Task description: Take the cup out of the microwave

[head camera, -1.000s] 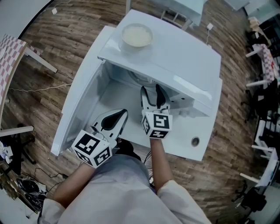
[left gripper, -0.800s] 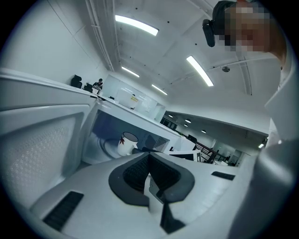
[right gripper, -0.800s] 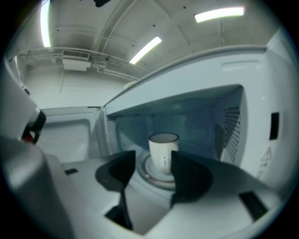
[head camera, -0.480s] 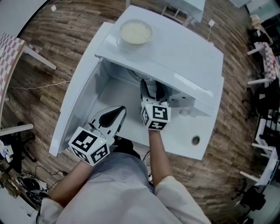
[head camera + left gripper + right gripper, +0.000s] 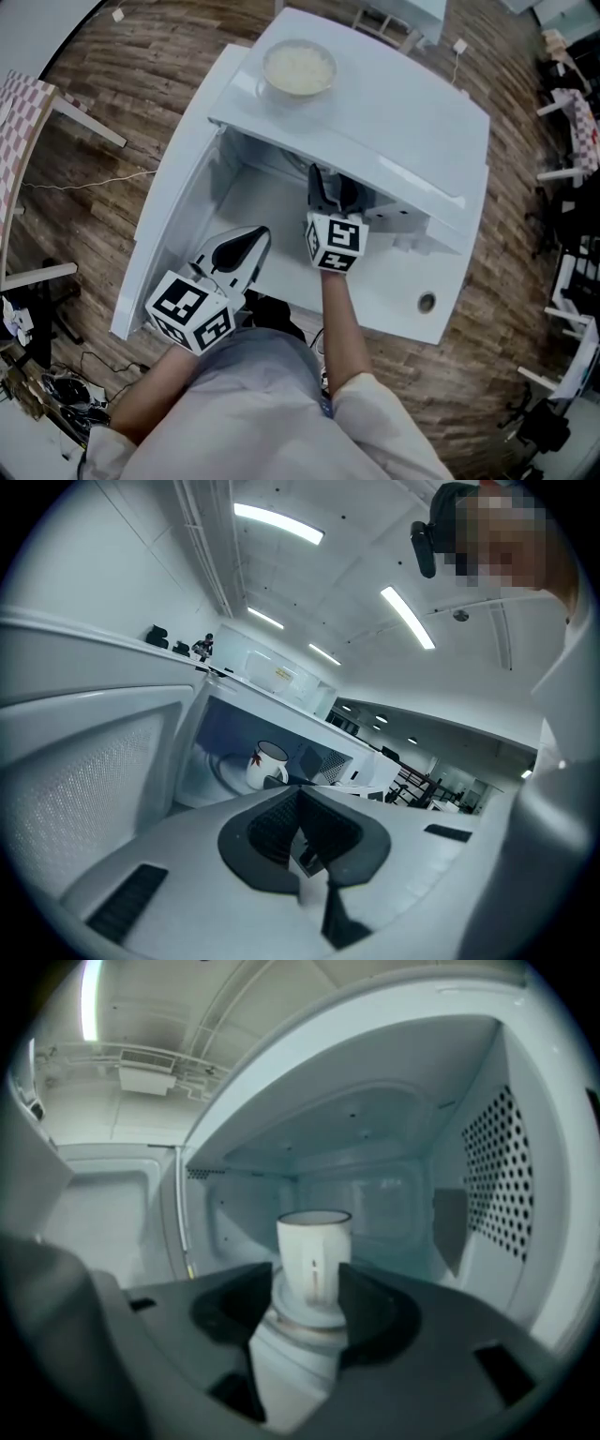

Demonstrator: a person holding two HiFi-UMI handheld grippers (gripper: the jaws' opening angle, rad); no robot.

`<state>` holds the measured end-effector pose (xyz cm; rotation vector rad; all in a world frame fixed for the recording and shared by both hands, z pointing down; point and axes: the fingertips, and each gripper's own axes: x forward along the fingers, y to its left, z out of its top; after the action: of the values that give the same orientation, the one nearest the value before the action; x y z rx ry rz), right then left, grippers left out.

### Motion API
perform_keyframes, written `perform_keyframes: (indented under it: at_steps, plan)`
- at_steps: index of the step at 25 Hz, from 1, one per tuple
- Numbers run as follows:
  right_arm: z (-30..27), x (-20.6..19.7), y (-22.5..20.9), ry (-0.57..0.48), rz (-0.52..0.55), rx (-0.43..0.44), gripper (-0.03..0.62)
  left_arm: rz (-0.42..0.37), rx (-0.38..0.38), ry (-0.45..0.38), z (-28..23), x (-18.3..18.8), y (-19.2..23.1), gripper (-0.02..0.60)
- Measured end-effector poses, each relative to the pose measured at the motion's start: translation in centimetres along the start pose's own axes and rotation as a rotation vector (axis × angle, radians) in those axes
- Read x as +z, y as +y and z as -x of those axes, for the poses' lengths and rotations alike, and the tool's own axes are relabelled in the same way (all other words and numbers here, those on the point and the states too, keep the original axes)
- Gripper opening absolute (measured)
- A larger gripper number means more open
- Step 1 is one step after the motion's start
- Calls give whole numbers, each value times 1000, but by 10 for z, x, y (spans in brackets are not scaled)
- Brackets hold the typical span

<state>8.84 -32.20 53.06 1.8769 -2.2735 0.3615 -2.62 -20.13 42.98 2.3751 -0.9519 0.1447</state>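
We look down on a white microwave (image 5: pixel 394 112) that fills the middle of the head view, with its door (image 5: pixel 173 216) swung open toward the left of the frame. A bowl (image 5: pixel 299 67) of something pale stands on the oven's top at the upper centre. Wooden floor (image 5: pixel 122 112) shows all round.

Our right gripper (image 5: pixel 330 187) reaches into the open cavity, and its marker cube sits just outside the opening. In the right gripper view its jaws stand apart. The cup (image 5: pixel 314 1255), white and upright, stands between them on the turntable (image 5: pixel 302 1324), at the centre of the frame. The dark pads flank the cup's lower sides closely, and we cannot tell whether they touch it. The perforated cavity wall (image 5: pixel 497 1176) takes up the right of that frame.

Our left gripper (image 5: pixel 255 239) hangs outside the oven in the lower left of the head view, in front of the opening and beside the door. In its own view its jaws lie together with nothing between them. Beyond their tips, a little left of centre, we see the cup again inside the cavity, with a red mark on its side. The right gripper's white body lies just to the right of it in that frame.
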Motion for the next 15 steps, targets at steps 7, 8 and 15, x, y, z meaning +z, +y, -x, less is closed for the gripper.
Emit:
perform_keyframes:
  at_steps: [7,8,15]
  plan:
    - [-6,-2,-2,-15,3,-42,210,2,1,2,0,2,7,11]
    - [-6,-2,-3,-20,6,-51,192,5,1,3,0,2,8,9]
    - [-10,-2,-4,-23,0,-75,183,16,0,8,2,2,13,9]
